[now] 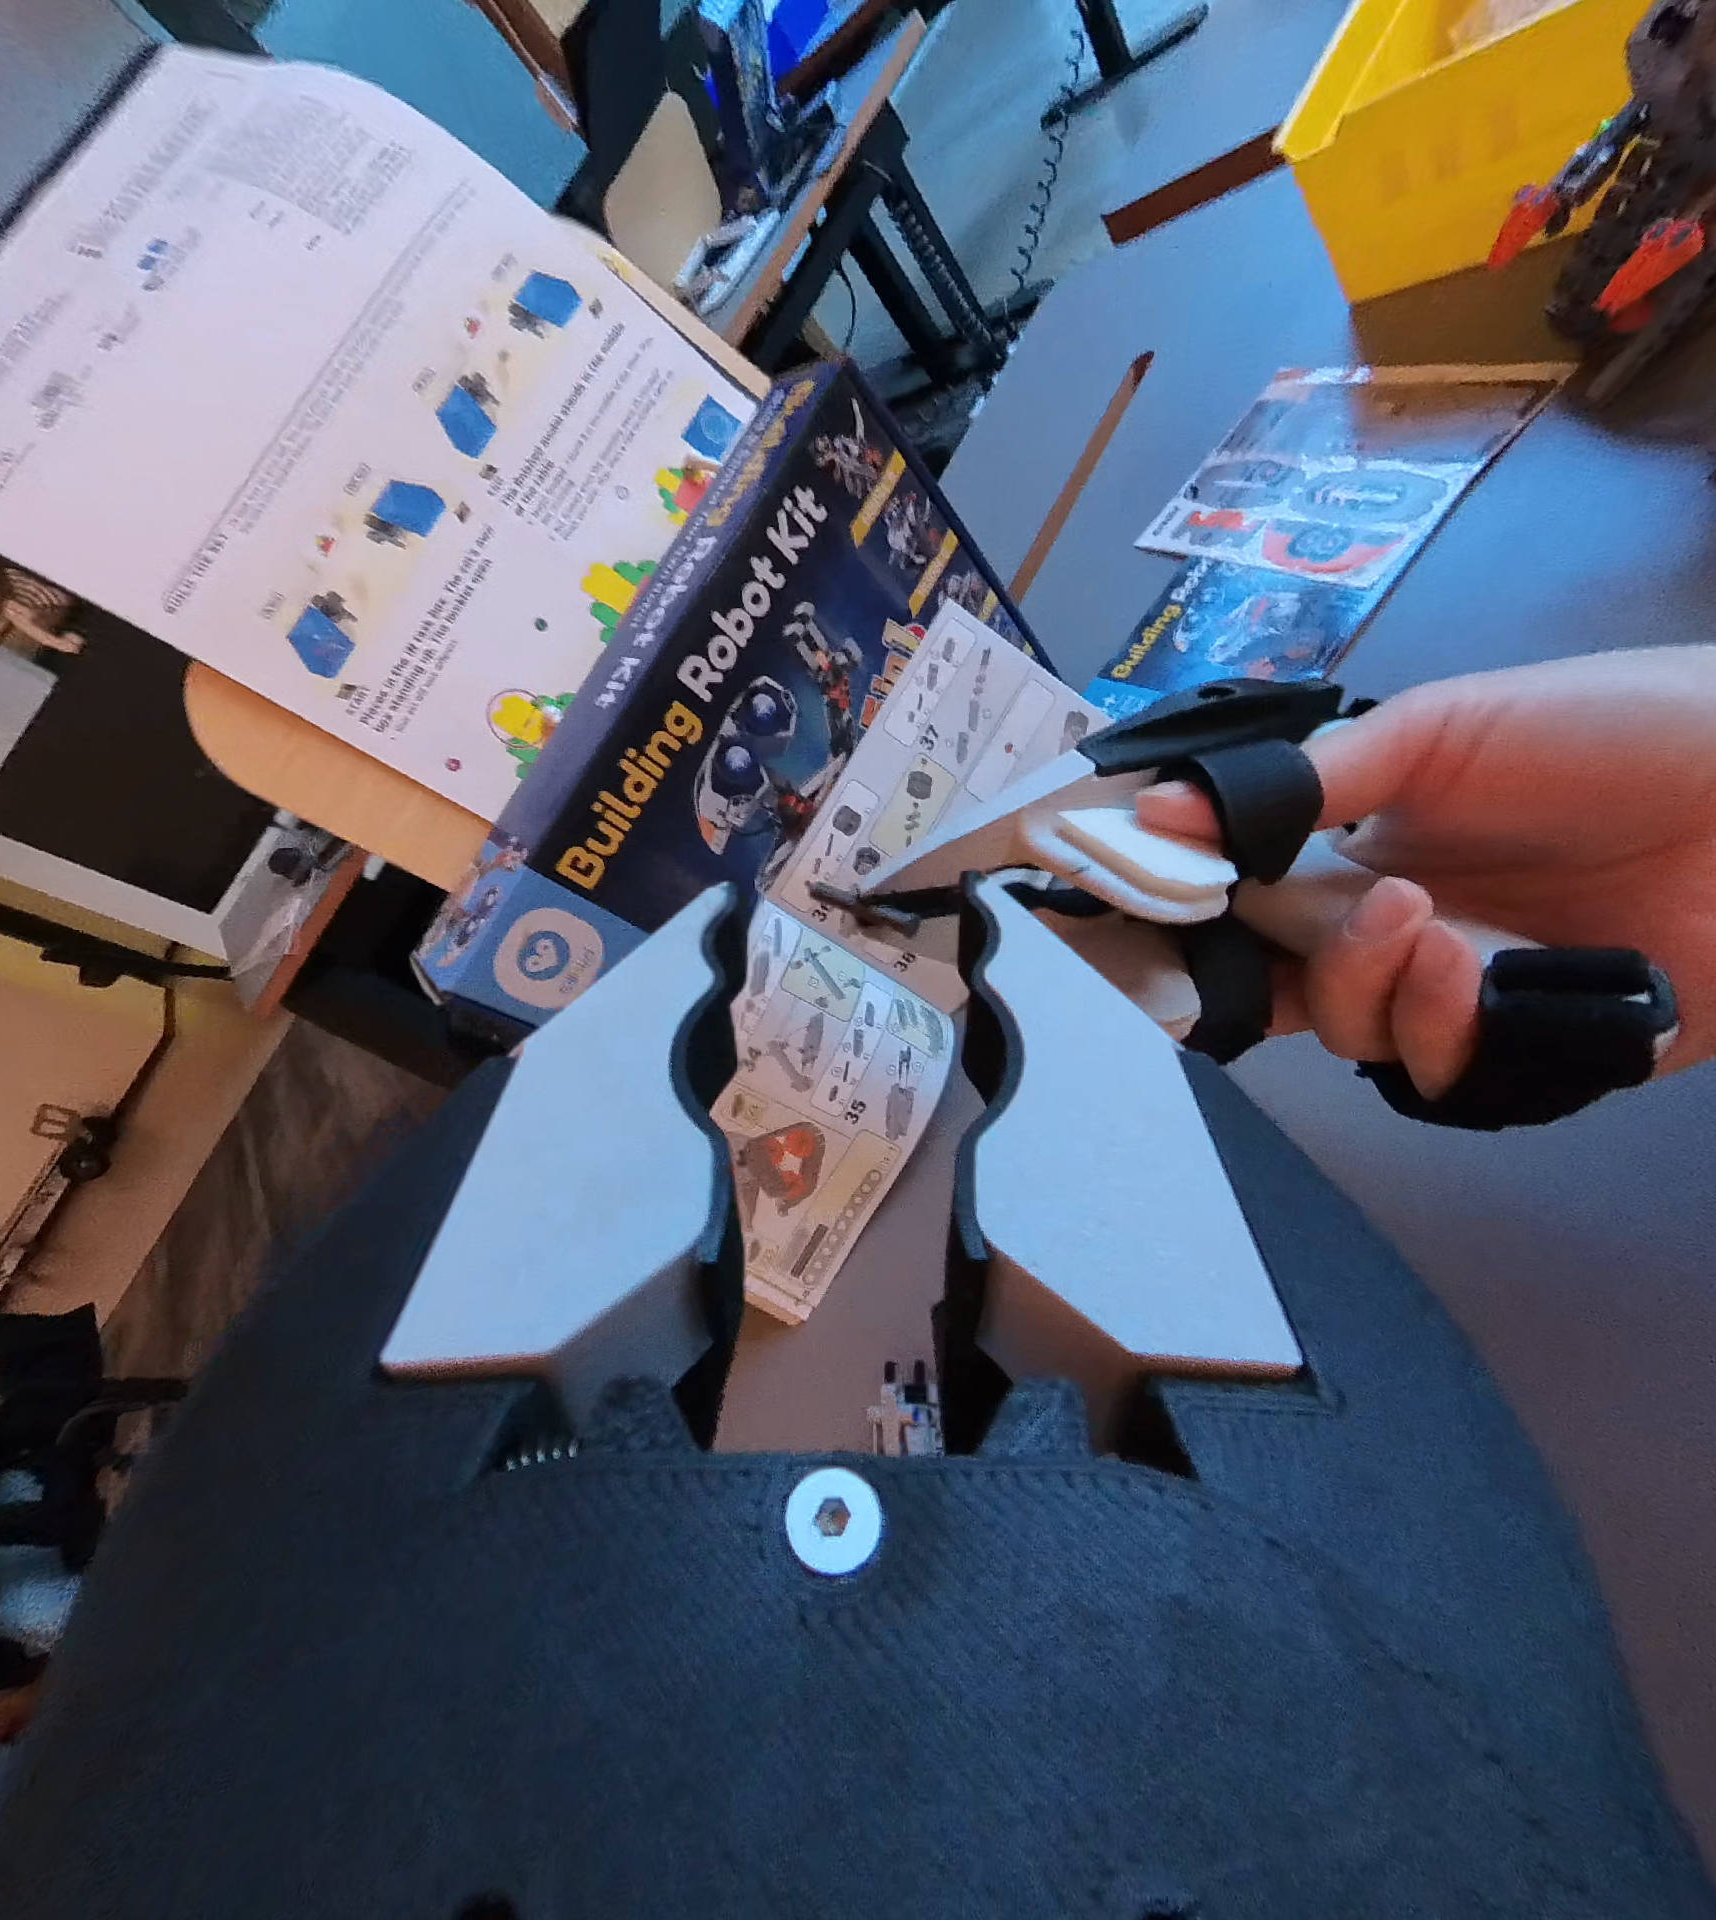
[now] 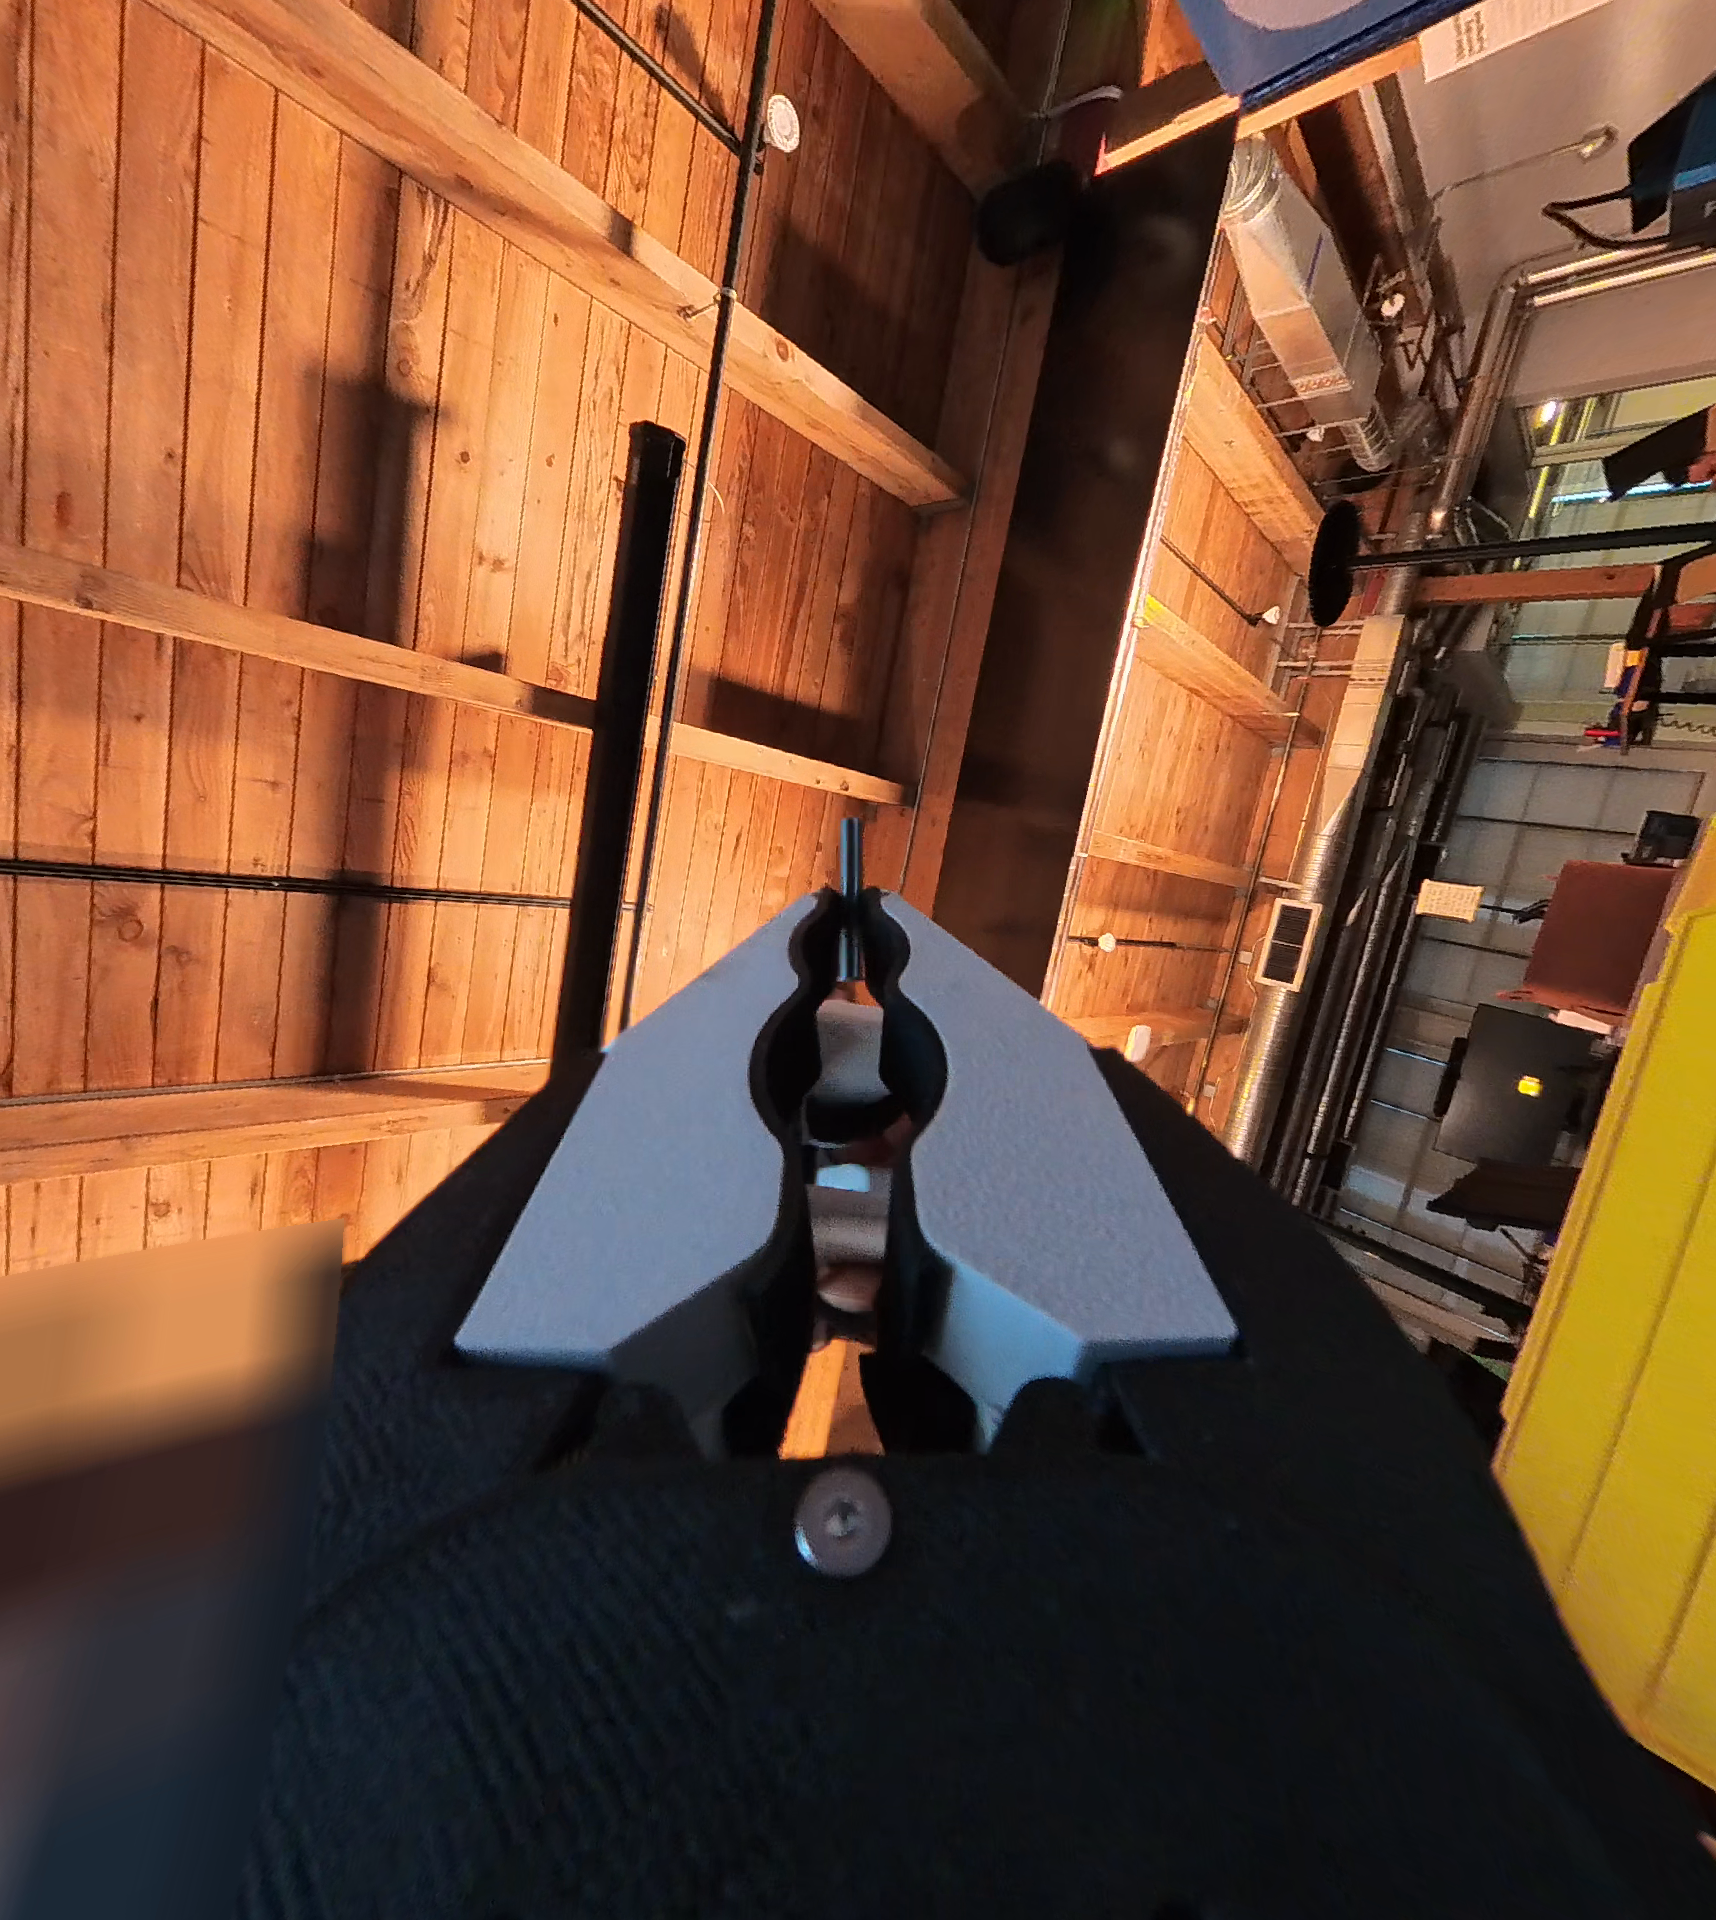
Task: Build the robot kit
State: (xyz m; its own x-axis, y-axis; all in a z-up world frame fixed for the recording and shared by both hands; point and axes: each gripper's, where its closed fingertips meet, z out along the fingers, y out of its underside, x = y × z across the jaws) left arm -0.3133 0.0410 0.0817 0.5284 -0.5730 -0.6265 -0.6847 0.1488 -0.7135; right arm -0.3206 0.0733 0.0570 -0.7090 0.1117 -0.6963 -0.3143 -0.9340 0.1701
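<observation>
A thin black plastic pin (image 2: 850,902) is pinched upright between the grey tips of the right gripper (image 2: 854,909), its upper end standing clear above them; the jaws are clenched on it. In the left wrist view the same pin (image 1: 864,904) lies crosswise at the tip of the right gripper (image 1: 880,883), which a person's hand (image 1: 1519,831) holds by black finger straps, just beyond the fingertips of the left gripper (image 1: 849,914).

The left gripper's grey fingers (image 1: 615,1101) stand apart, released, with nothing between them. Seen through the gap is a folded printed instruction leaflet (image 1: 833,1091) lying on the brown table (image 1: 1560,1299). Leaning just behind the leaflet is a dark blue cardboard kit box (image 1: 688,727). A large white printed sheet with blue block drawings (image 1: 262,364) rests above and left of the box. Farther right on the table lies a clear plastic bag with printed sheets (image 1: 1301,488), and beyond it a yellow plastic bin (image 1: 1436,145) next to a dark toy model with orange parts (image 1: 1664,229).

The right wrist view points up at a wooden plank ceiling with beams (image 2: 314,520); the yellow bin (image 2: 1664,1351) fills its right edge.
</observation>
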